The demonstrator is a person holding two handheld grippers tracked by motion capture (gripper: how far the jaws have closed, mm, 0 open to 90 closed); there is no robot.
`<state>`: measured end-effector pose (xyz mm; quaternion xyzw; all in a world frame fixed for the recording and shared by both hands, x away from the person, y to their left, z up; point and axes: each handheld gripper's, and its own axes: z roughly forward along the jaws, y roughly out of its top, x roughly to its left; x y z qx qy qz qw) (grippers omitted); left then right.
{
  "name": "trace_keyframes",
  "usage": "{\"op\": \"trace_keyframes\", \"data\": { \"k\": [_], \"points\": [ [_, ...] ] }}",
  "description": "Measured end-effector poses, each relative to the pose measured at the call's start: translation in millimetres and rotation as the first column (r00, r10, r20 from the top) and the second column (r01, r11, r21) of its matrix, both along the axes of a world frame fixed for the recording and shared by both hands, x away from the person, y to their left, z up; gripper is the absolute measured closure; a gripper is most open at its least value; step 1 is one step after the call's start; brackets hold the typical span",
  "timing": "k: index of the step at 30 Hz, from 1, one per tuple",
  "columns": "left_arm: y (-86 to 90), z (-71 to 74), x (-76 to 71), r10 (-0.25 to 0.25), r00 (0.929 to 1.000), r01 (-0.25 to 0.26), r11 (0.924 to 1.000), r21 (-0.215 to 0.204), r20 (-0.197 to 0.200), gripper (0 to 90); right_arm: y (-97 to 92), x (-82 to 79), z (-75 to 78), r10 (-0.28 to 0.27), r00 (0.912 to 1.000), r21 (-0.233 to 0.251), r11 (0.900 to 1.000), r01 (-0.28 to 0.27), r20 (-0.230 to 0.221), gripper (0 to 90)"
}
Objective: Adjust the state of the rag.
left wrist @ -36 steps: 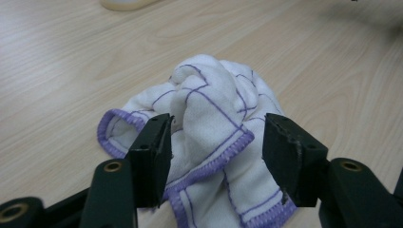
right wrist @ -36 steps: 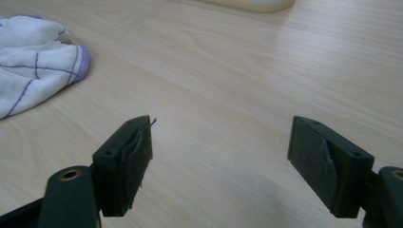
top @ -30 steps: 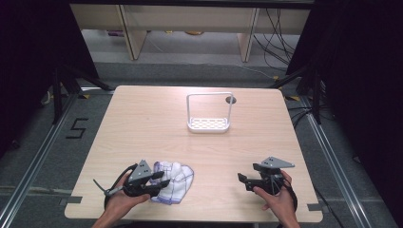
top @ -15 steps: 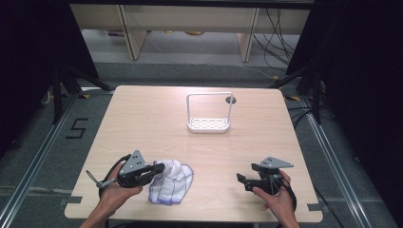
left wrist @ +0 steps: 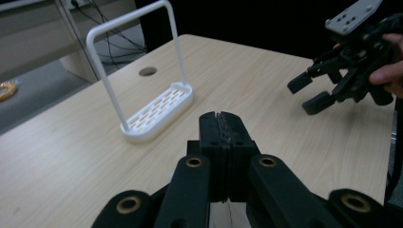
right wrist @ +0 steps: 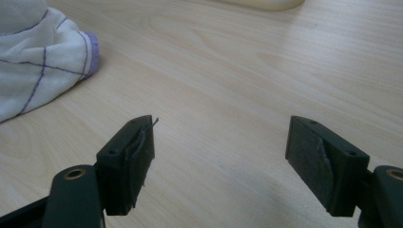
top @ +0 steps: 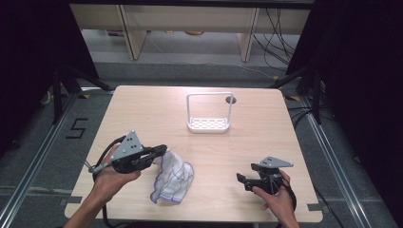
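Left gripper lower left of the high view, jaws pinched on the white cloth, lifting its corner, right gripper lower right, jaws wide apart, empty.

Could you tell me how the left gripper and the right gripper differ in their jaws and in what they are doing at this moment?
The left gripper has its jaws shut on a corner of the white cloth, which hangs from it with its lower edge on the table; the right gripper has its jaws wide apart with nothing between them. The left gripper is raised above the table; the right one sits low, near the front edge. Both are black, hand-held, and carry a grey plate.
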<state>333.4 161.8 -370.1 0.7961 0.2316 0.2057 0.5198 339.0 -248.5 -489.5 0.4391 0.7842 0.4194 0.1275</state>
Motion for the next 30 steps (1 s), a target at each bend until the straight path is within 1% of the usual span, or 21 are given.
{"op": "trace_keyframes", "data": {
  "k": [2, 4, 7, 8, 9, 10, 11, 12, 15, 16, 18, 19, 20, 21, 22, 23, 24, 25, 28, 29, 30],
  "points": [
    [-10.6, 7.4, 0.7, -0.025, 0.9996, 0.025, 0.9997, 0.003, 0.01, 88.3, -0.2, -0.3, 0.0, -0.002, 1.0, 0.005, 1.0, 0.002, -0.007, 25.6],
    [-24.3, 13.1, 2.2, -0.05, 0.9987, 0.05, 0.9984, 0.027, 0.009, 88.3, 0.1, 0.1, 0.1, -0.004, 1.0, 0.007, 1.0, 0.004, -0.004, 25.6],
    [-51.3, 16.9, 9.6, -0.102, 0.9948, 0.102, 0.9938, 0.046, 0.001, 88.3, -2.1, 0.0, 1.5, -0.013, 0.9998, -0.012, 0.9998, 0.014, 0.012, 25.6],
    [-57.9, 17.0, 12.1, -0.116, 0.9933, 0.115, 0.9916, 0.058, 0.003, 88.3, -2.7, 0.2, 2.1, -0.018, 0.9998, 0.0, 0.9998, 0.018, 0.005, 25.6],
    [-77.2, 15.3, 17.9, -0.151, 0.9883, 0.152, 0.9854, 0.077, -0.019, 88.3, -5.4, 0.9, 3.5, -0.019, 0.9997, 0.006, 0.9998, 0.019, 0.013, 25.6],
    [-77.2, 15.3, 17.9, -0.151, 0.9883, 0.152, 0.9854, 0.077, -0.019, 88.3, -5.4, 0.9, 3.5, -0.019, 0.9997, 0.006, 0.9998, 0.019, 0.013, 25.6],
    [-87.1, 13.4, 20.3, -0.162, 0.9863, 0.164, 0.9838, 0.073, -0.031, 88.3, -7.5, 1.4, 3.7, -0.026, 0.9996, 0.015, 0.9996, 0.025, 0.015, 25.6],
    [-100.1, 10.4, 22.9, -0.183, 0.9819, 0.187, 0.9788, 0.084, -0.046, 88.3, -9.2, 0.4, 4.9, -0.046, 0.9989, 0.021, 0.9987, 0.046, -0.007, 25.6],
    [-130.1, -1.1, 25.9, -0.226, 0.97, 0.235, 0.9663, 0.105, -0.089, 88.1, -20.5, 0.8, 7.4, -0.076, 0.997, 0.036, 0.9964, 0.077, -0.01, 25.6],
    [-140.5, -6.4, 26.6, -0.24, 0.9658, 0.25, 0.9623, 0.107, -0.099, 88.0, -28.2, 2.2, 9.3, -0.081, 0.9967, 0.009, 0.9967, 0.081, 0.004, 25.6],
    [-162.3, -19.0, 27.8, -0.265, 0.9557, 0.28, 0.9522, 0.122, -0.128, 87.9, -39.7, 2.9, 10.7, -0.111, 0.9937, 0.02, 0.9936, 0.111, 0.016, 25.6],
    [-169.1, -23.3, 28.5, -0.272, 0.9527, 0.289, 0.9495, 0.123, -0.135, 87.7, -46.3, 1.8, 12.4, -0.144, 0.9896, 0.009, 0.9896, 0.144, -0.005, 25.6],
    [-177.7, -29.0, 30.4, -0.286, 0.9461, 0.306, 0.9438, 0.126, -0.152, 87.6, -48.4, 1.2, 11.7, -0.167, 0.9859, 0.034, 0.9854, 0.167, -0.01, 25.6],
    [-186.0, -34.7, 32.0, -0.287, 0.9439, 0.309, 0.9417, 0.132, -0.163, 87.6, -59.9, 2.3, 11.3, -0.181, 0.9832, 0.016, 0.9832, 0.182, -0.02, 25.9],
    [-192.1, -39.2, 33.4, -0.285, 0.9433, 0.308, 0.9421, 0.131, -0.17, 87.6, -59.9, 2.3, 11.3, -0.181, 0.9832, 0.016, 0.9832, 0.182, -0.02, 25.9],
    [-203.7, -48.2, 37.2, -0.285, 0.9388, 0.314, 0.9392, 0.139, -0.193, 87.5, -63.5, 3.3, 10.1, -0.185, 0.9827, 0.02, 0.9825, 0.185, -0.004, 26.1],
    [-209.8, -52.8, 39.0, -0.286, 0.9377, 0.316, 0.9377, 0.143, -0.197, 87.3, -66.1, 2.0, 10.9, -0.21, 0.9773, 0.021, 0.9773, 0.211, -0.029, 26.5],
    [-217.4, -58.8, 40.6, -0.283, 0.9362, 0.315, 0.9381, 0.144, -0.209, 86.9, -70.4, 2.7, 11.0, -0.214, 0.9768, 0.009, 0.9768, 0.214, -0.016, 26.6],
    [-238.2, -75.7, 46.1, -0.294, 0.9219, 0.333, 0.9343, 0.128, -0.253, 85.2, -72.3, 2.2, 11.3, -0.24, 0.9704, 0.019, 0.9705, 0.24, -0.031, 26.8],
    [-242.2, -79.6, 47.7, -0.304, 0.9134, 0.345, 0.9311, 0.118, -0.271, 82.2, -73.7, 1.8, 12.2, -0.245, 0.9684, 0.015, 0.9691, 0.246, -0.045, 26.9],
    [-243.9, -81.9, 48.5, -0.304, 0.9106, 0.344, 0.9331, 0.105, -0.28, 76.6, -75.5, 2.2, 11.7, -0.252, 0.9669, 0.008, 0.9675, 0.253, -0.037, 26.9]
  ]
}}
